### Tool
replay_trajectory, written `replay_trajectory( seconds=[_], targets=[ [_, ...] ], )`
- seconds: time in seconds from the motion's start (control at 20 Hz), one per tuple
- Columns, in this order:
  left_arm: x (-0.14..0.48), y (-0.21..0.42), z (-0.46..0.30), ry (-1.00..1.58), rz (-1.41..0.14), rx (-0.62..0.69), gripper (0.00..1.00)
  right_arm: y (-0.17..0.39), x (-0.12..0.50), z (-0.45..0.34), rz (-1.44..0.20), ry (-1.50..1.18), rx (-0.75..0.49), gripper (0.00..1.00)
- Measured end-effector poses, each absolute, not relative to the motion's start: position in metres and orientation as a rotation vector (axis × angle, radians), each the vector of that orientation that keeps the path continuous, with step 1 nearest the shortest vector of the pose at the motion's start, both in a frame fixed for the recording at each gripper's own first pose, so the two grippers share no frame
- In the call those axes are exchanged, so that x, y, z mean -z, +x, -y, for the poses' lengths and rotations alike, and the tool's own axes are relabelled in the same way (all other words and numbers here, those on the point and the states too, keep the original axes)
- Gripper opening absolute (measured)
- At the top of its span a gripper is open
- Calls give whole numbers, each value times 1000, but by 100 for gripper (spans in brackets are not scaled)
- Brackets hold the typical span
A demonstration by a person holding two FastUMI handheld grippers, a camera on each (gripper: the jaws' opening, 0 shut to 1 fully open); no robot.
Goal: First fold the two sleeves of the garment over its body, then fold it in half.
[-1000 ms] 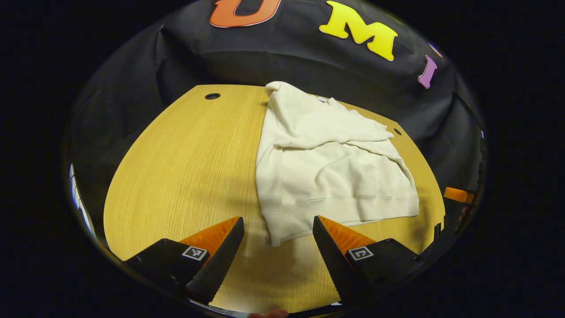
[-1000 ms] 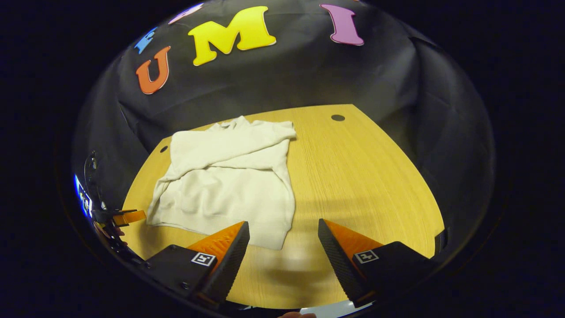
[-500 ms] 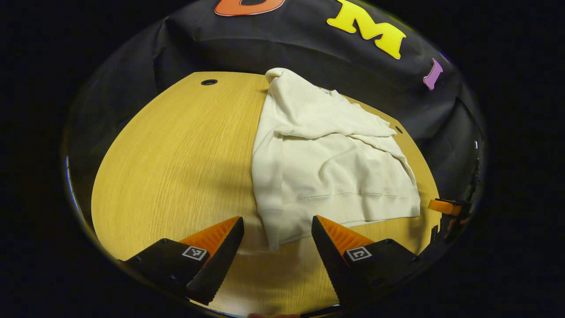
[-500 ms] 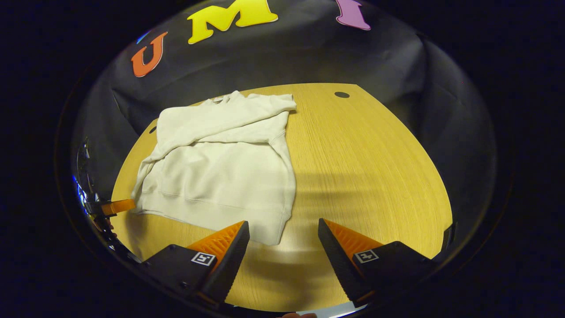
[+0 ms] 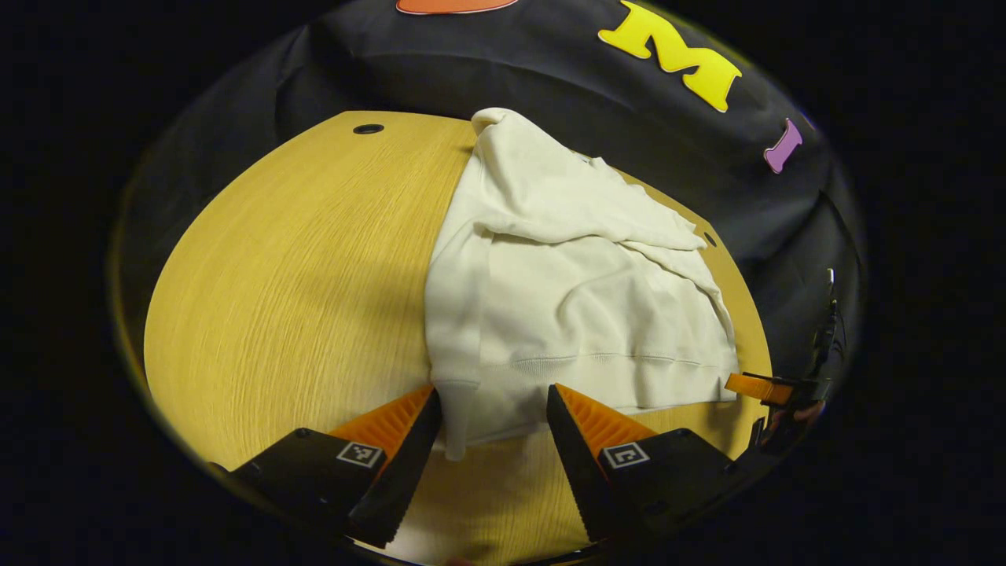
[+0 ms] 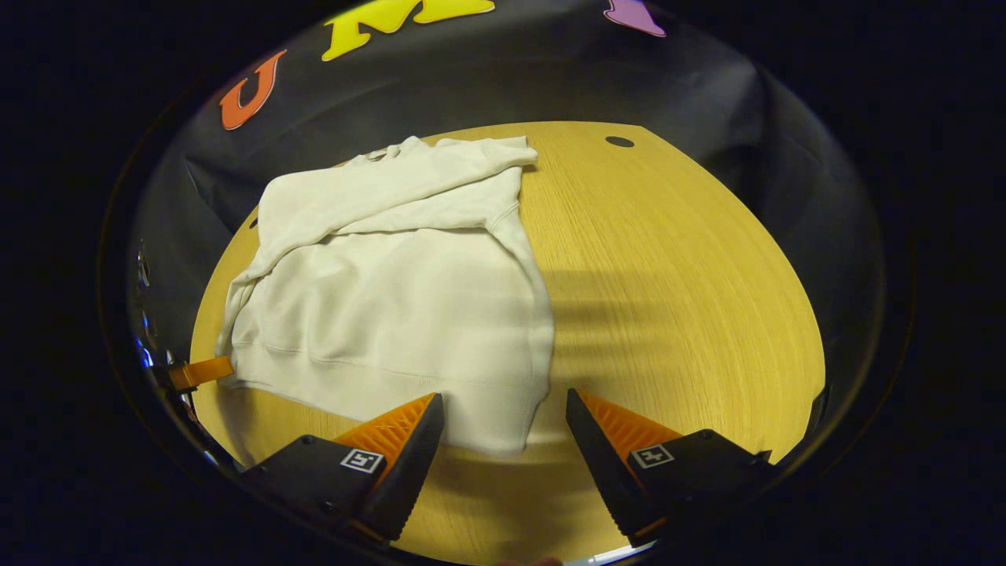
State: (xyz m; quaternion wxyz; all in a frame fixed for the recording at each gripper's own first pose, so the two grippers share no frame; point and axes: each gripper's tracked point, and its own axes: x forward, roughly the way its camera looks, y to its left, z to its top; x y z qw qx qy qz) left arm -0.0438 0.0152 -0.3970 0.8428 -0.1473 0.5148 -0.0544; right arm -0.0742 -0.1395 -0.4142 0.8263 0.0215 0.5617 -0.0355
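Both grippers move closer: garment (image 5: 574, 314) hem corners (sleeves folded) lie between spread left gripper (image 5: 491, 409) and right gripper (image 6: 503, 417) fingers.

you've got a yellow wood-grain table (image 5: 283, 267) with small dark holes (image 6: 619, 141) near its far edge.

Sweatshirt (image 5: 581, 306): plain cream-white throughout, no print, ribbed hem band in the same shade. Surface (image 5: 291, 275): yellow-tan wood grain with fine lengthwise streaks and small dark round holes (image 6: 619, 141) near the far corners. Booth wall (image 6: 487, 71): black cloth.
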Motion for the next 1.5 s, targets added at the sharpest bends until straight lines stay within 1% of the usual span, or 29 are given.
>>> replay_trajectory(
  seconds=[0.05,0.1,0.15,0.2,0.25,0.3,0.35,0.4,0.45,0.5,0.55,0.6,0.65,0.7,0.8,0.85,1.05,1.15,1.2,1.5],
  targets=[
    [398,-44,-17,-313,-1093,103,83,-75,416,142,-1200,43,87,98],
    [399,-44,-20,-311,-1097,90,80,-70,418,142,-1186,41,86,94],
    [400,-44,-22,-311,-1101,79,72,-69,418,144,-1184,24,93,93],
    [401,-43,-23,-309,-1098,72,68,-68,418,145,-1180,17,93,92],
    [402,-42,-24,-307,-1097,66,60,-68,417,145,-1177,7,91,82],
    [403,-43,-26,-303,-1099,55,57,-68,418,145,-1178,-10,87,81],
    [403,-43,-29,-299,-1099,42,51,-67,418,138,-1170,-5,66,79],
    [404,-43,-31,-294,-1099,26,48,-66,420,136,-1166,-14,63,77],
    [405,-44,-33,-284,-1096,16,40,-65,420,136,-1157,-29,58,70],
    [405,-44,-35,-271,-1088,11,35,-65,419,136,-1151,-35,54,63],
    [405,-43,-36,-259,-1078,9,18,-64,418,135,-1144,-29,53,63],
    [405,-43,-36,-249,-1069,9,21,-63,422,128,-1136,8,37,63],
    [406,-43,-36,-242,-1064,13,16,-60,420,128,-1128,26,45,47],
    [406,-43,-36,-243,-1063,16,14,-60,420,130,-1136,30,47,31],
    [405,-42,-35,-249,-1056,22,10,-60,420,127,-1136,50,36,31],
    [405,-43,-35,-246,-1055,30,7,-58,419,127,-1126,64,48,11],
    [399,-45,-32,-214,-1065,82,5,-58,412,126,-1137,129,56,11],
    [391,-42,-32,-185,-1051,103,3,-59,412,128,-1128,175,57,1],
    [387,-41,-30,-186,-1046,111,3,-57,409,129,-1121,189,57,0],
    [360,-31,-24,-198,-998,147,3,-50,380,126,-1068,269,54,1]
  ],
)
